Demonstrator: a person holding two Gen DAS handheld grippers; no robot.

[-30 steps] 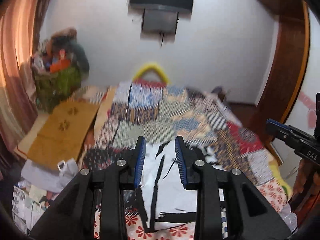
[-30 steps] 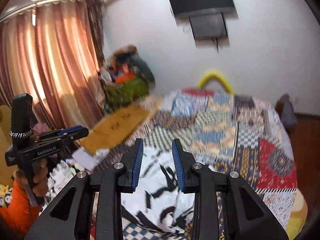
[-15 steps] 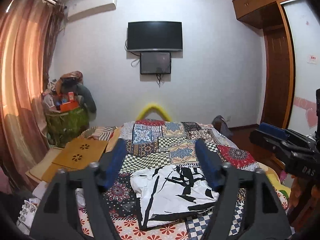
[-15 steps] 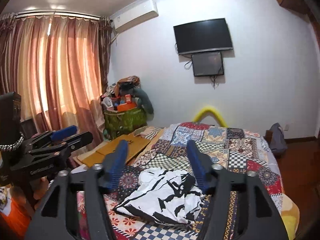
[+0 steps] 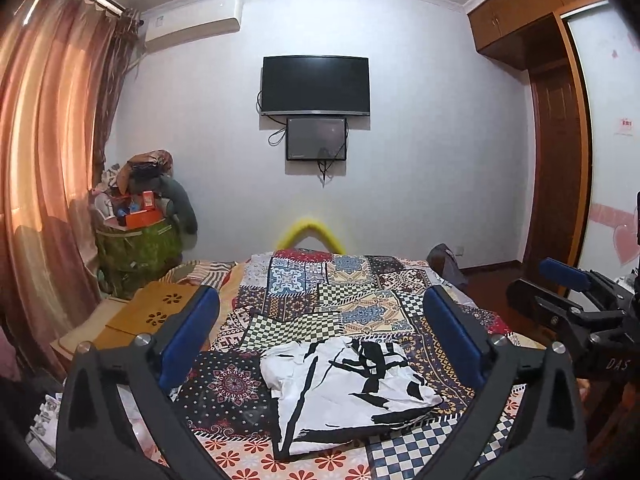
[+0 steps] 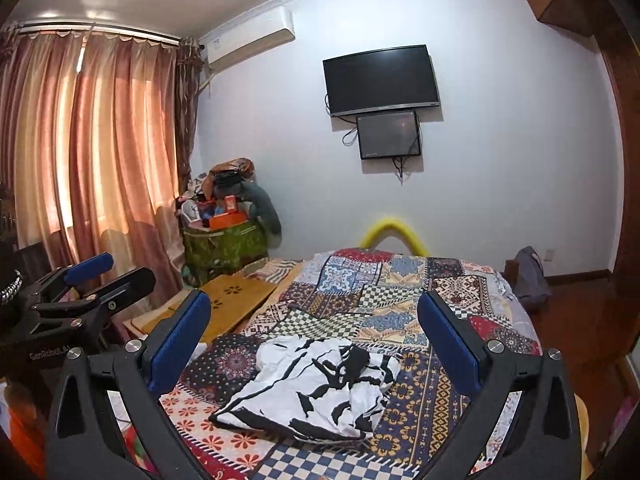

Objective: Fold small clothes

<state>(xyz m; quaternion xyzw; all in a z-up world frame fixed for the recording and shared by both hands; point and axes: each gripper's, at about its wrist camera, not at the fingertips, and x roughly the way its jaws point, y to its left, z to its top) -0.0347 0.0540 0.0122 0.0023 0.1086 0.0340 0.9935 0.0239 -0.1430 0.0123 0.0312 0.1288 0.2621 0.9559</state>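
Observation:
A small white garment with black brush-stroke print (image 5: 344, 392) (image 6: 316, 388) lies folded and a little rumpled on the patchwork quilt (image 5: 360, 280) (image 6: 400, 280) of a bed. My left gripper (image 5: 320, 300) hovers before it with its jaws opening wide and nothing between the blue pads. My right gripper (image 6: 314, 304) is held the same way, jaws opening, also empty. Each gripper shows in the other's view: the right gripper (image 5: 536, 284) at the right edge, the left gripper (image 6: 116, 274) at the left edge. Neither touches the garment.
A green basket (image 5: 136, 248) heaped with things stands by the pink curtains (image 6: 100, 152). Wooden boards (image 5: 160, 312) lie left of the bed. A yellow foam arch (image 5: 312, 232) rises at the bed's far end, with a dark bag (image 6: 528, 276) on the floor at the right.
Both grippers drew back from the garment and tipped upward, bringing the wall into view. Both pairs of jaws went from narrow to wide. The garment stays flat on the quilt.

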